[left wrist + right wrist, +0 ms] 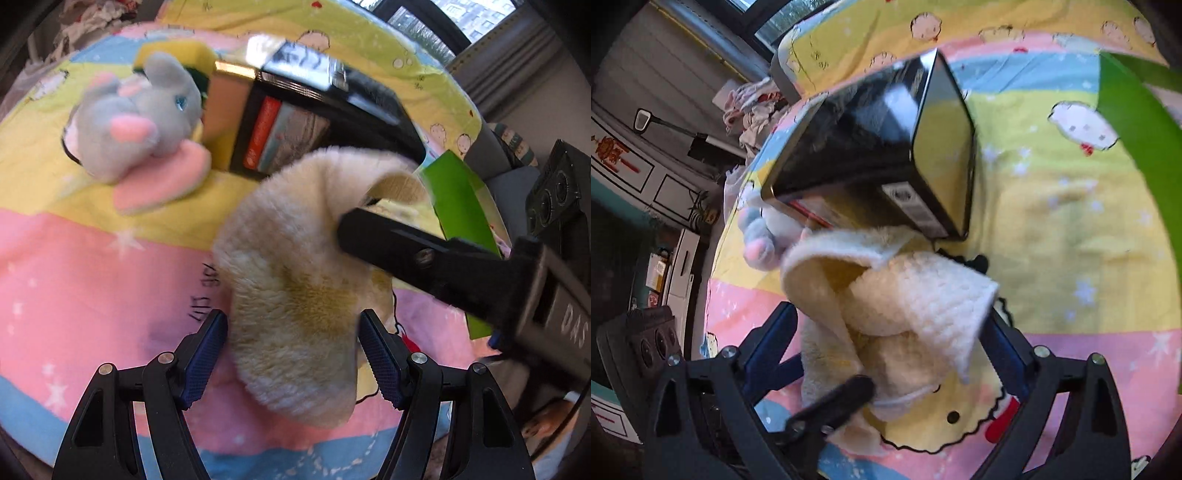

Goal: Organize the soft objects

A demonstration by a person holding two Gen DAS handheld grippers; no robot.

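Pastel cartoon bedsheet [92, 258] carried an unsorted grey-and-pink plush elephant [136, 118], while the cream fluffy cloth [295, 295] hung half-folded between the wide left gripper [293, 354] and right gripper [897, 354], seemingly pinching its edge.

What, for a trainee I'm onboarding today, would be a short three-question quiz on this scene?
1. True or false: the grey elephant plush lies inside the black box.
2. What sits between the fingers of the left claw? A) a sponge B) the cream fleece cloth C) a book
3. What colour are the elephant's ears?

Key: 1) False: it lies on the bedsheet, beside the box. 2) B. 3) Pink.
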